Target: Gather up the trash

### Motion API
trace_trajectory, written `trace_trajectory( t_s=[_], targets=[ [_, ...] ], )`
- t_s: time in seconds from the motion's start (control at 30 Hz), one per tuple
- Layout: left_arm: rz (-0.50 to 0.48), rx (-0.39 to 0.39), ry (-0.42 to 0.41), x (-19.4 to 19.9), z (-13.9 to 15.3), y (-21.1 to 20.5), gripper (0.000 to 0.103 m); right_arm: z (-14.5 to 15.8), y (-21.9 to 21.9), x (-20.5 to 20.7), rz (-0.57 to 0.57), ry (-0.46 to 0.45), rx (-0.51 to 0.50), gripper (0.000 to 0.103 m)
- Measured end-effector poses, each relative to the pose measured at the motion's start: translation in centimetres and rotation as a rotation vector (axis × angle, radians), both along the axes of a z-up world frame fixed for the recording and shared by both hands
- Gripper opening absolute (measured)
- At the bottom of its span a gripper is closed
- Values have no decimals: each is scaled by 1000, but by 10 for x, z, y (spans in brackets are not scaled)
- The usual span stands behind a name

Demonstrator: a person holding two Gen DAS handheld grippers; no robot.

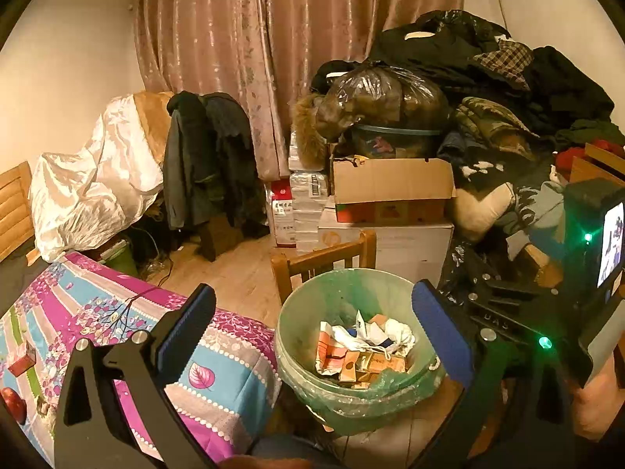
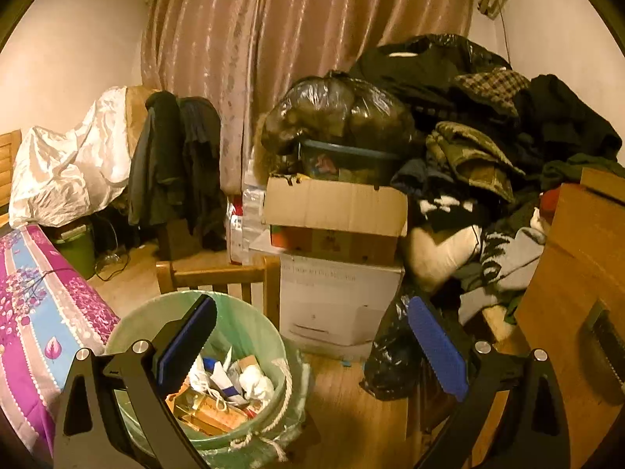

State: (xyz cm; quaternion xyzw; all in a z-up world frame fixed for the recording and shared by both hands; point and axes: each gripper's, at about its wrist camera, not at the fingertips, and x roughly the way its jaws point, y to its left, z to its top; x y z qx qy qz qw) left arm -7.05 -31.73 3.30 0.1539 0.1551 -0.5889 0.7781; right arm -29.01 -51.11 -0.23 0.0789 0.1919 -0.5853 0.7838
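Your left wrist camera looked forward and down along its fingers, close above the green-lined bin (image 1: 351, 351) at 6 o'clock, with the floral tablecloth (image 1: 117, 332) at 8 o'clock. Your right wrist camera faced the same way from further right, the bin (image 2: 218, 371) at 7 o'clock. Both shared the curtain (image 1: 273, 58) at 12 o'clock, the stacked boxes (image 2: 336, 211) and the clothes pile (image 2: 488, 117).

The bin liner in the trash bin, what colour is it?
Pale translucent green; the bin liner shows best in the left wrist view.
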Motion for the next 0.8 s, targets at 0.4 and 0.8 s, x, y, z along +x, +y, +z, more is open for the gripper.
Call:
trace_trajectory(
  t_s=[0.4, 0.8],
  targets=[
    [-152, 51, -9, -9, -5, -7, 97, -4, -8, -5, -21, 11, 5, 98],
    [-196, 20, -10, 0, -2, -1, 97, -11, -12, -3, -4, 24, 26, 98]
  ],
)
